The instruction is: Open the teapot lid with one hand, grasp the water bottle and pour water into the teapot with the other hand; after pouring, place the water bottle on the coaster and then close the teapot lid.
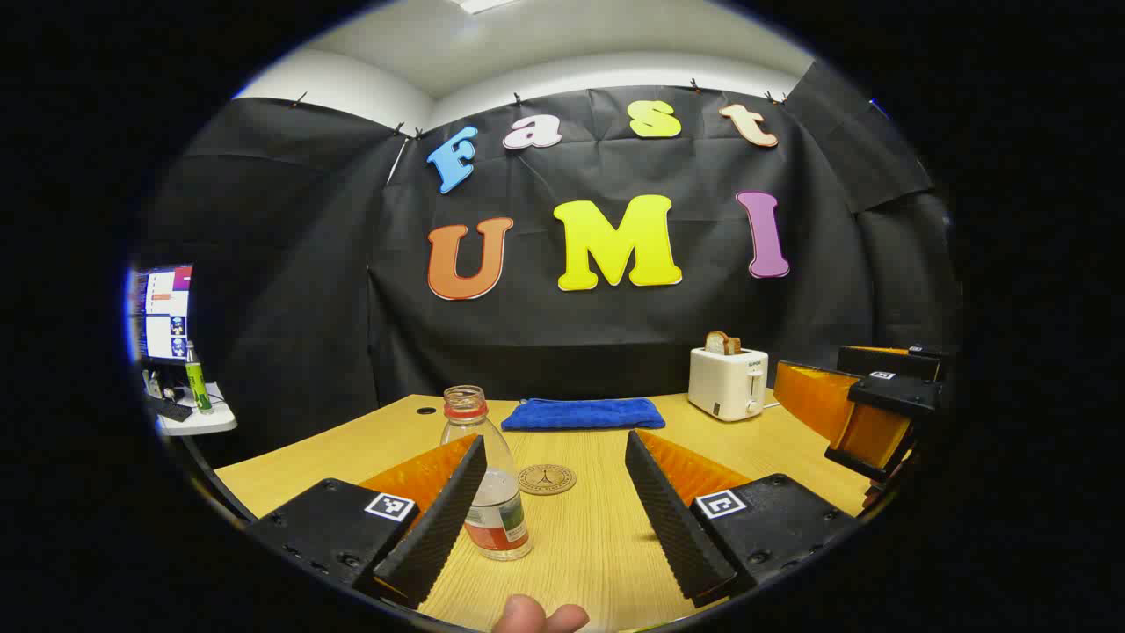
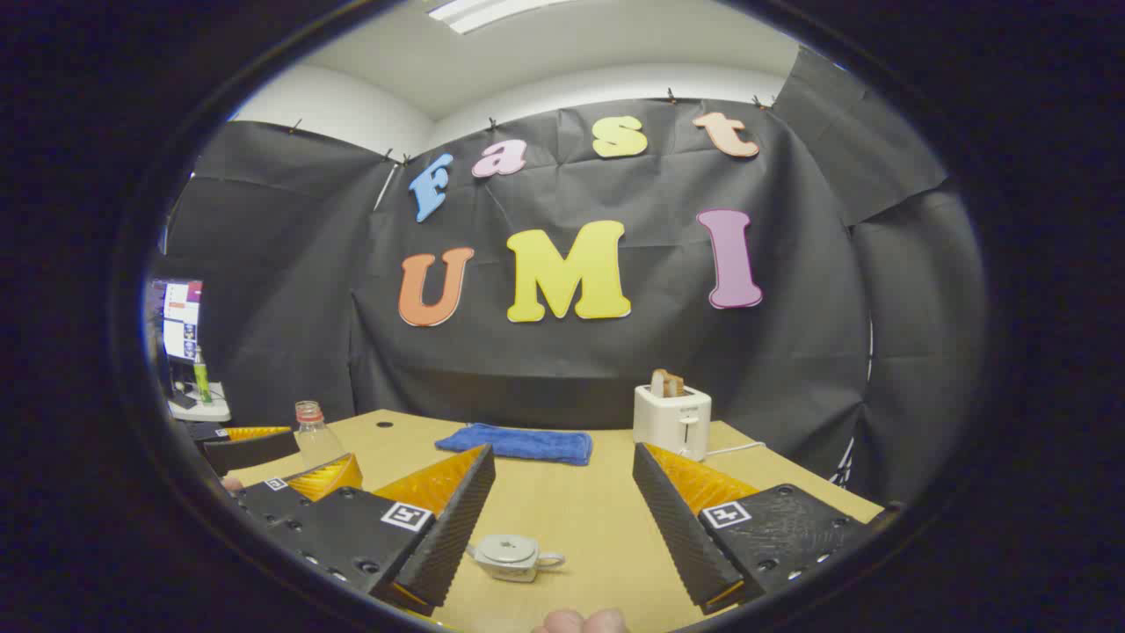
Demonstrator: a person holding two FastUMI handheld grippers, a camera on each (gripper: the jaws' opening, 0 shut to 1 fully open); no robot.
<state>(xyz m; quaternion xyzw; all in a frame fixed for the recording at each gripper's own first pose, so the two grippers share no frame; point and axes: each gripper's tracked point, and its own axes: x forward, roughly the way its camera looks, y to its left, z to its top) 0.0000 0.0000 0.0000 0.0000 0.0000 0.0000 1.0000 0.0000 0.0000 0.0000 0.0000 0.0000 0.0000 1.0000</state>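
Left gripper [image 1: 549, 519]: fingers wide apart, nothing between the pads. The water bottle [image 1: 486, 479] stands upright on the wooden table [image 1: 598, 545], at approx 11 o'clock from gripper centre, right against the inner face of the left finger [image 1: 439, 519]; can't tell if touching or just in front of it. Bottle has no cap on, open mouth, liquid level looks low. Risk: if the jaws close from here w/o recentring, the left finger shoves the bottle sideways before the right one meets it. That could tip it, and an open neck means a spill.

A bit farther, approx 12 o'clock, the round coaster [image 1: 546, 479] lies flat just beside the bottle. It's small, so a sloppy set-down could leave the bottle half on the rim and rocking.

Right gripper [image 2: 558, 519]: fingers also spread, empty. The teapot [image 2: 512, 556] sits low betw. them, near 7 o'clock, lid on, handle pointing right. The lid knob is small; a grab off-centre may slip or drag the whole pot. The other gripper shows at far left here, next to the bottle, so the two are well apart for now; pouring will bring them close, w/ some collision risk.

Far side of the table: folded blue towel [image 1: 584, 413] at 12 o'clock, white toaster [image 1: 728, 381] w/ bread at approx 1 o'clock. Both out of the way.
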